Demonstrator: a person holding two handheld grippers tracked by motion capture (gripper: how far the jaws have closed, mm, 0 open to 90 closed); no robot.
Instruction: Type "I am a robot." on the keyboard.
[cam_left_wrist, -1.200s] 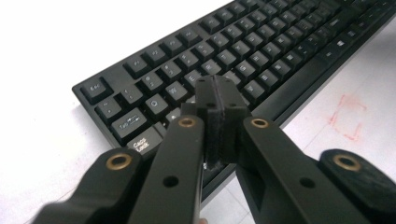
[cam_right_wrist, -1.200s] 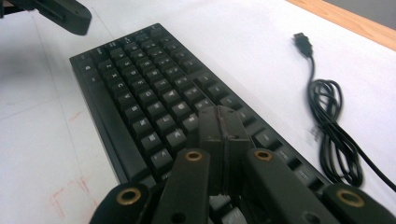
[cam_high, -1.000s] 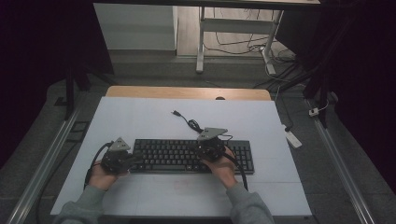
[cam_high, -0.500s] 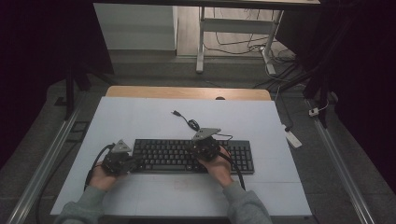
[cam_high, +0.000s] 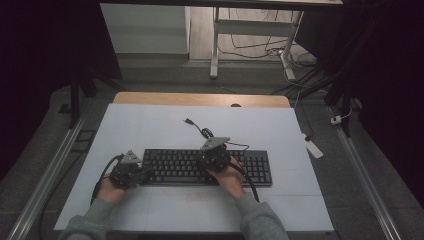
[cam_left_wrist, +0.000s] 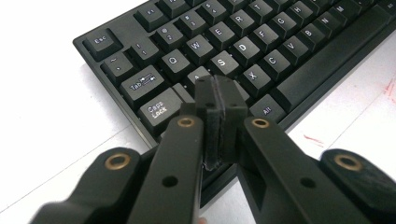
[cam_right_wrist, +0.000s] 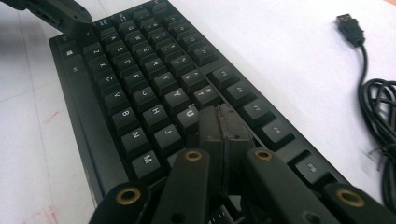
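Left hand (cam_high: 107, 190): my hand sits low at the left end of the keyboard, grey sleeve coming in from the bottom edge.
Left tool (cam_left_wrist: 220, 91): jaws pressed flat together, nothing between them, tip over the left block of keys, right by the A key and just past Caps Lock; from the high view it is (cam_high: 145, 174) at the keyboard's left edge.
Keyboard (cam_high: 172, 165): black, full length, lying flat on the white desk (cam_high: 150, 125), its long side running left to right between my two hands; front edge faces me.
Red marks (cam_left_wrist: 310, 139): faint red scribbles on the desk just off the keyboard's front edge.
Right tool (cam_right_wrist: 223, 122): jaws pressed together here too, empty, tip down among the keys beside U and J; seen from above (cam_high: 209, 159), it sits over the keyboard's middle-right stretch.
Right hand (cam_high: 231, 177): my hand wraps the tool body from below, wrist near the front edge of the keyboard.
Cable (cam_right_wrist: 378, 107): the keyboard's black lead coils on the desk behind the keys, its USB plug (cam_right_wrist: 349, 22) lying loose, well apart from both tools.
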